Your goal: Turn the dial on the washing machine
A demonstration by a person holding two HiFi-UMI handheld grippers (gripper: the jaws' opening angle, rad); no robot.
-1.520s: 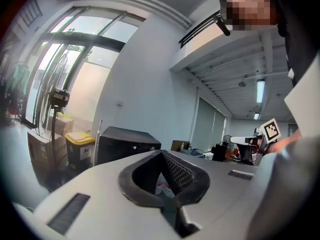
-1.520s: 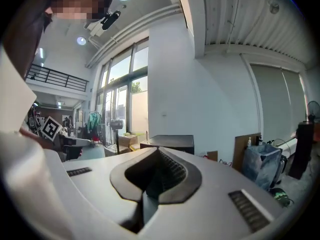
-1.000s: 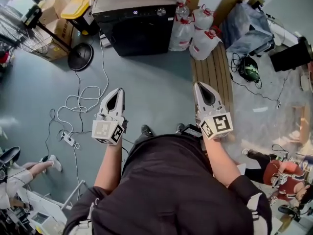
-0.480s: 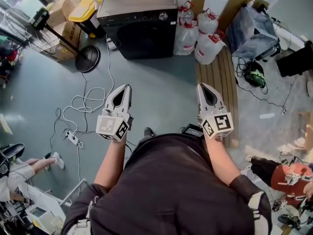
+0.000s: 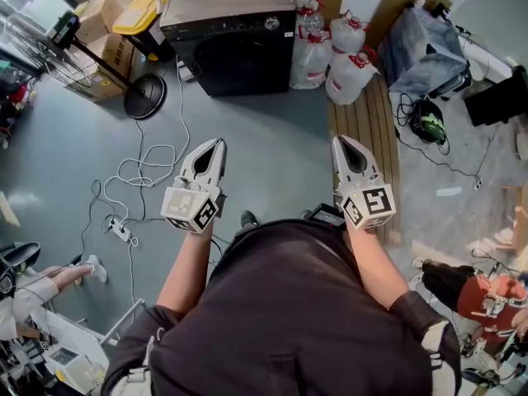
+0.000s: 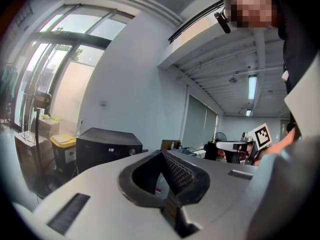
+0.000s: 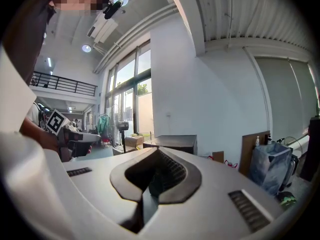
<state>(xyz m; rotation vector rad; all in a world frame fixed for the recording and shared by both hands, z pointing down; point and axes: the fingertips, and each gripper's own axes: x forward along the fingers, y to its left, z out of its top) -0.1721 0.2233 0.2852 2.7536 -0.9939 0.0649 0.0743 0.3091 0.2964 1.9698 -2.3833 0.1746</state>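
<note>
Much floor between left tool, right tool and washing machine

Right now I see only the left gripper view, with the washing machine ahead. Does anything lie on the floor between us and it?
Observer: In the head view a white cable lies in loops on the floor, left of the left gripper; the stretch straight ahead to the washing machine looks bare.
Operator: What stands to the right of the machine?
Observer: Several clear water jugs with red tops, close beside it.
Operator: Does the right gripper hold anything?
Observer: No; its own view shows its fingers together, nothing between them.
</note>
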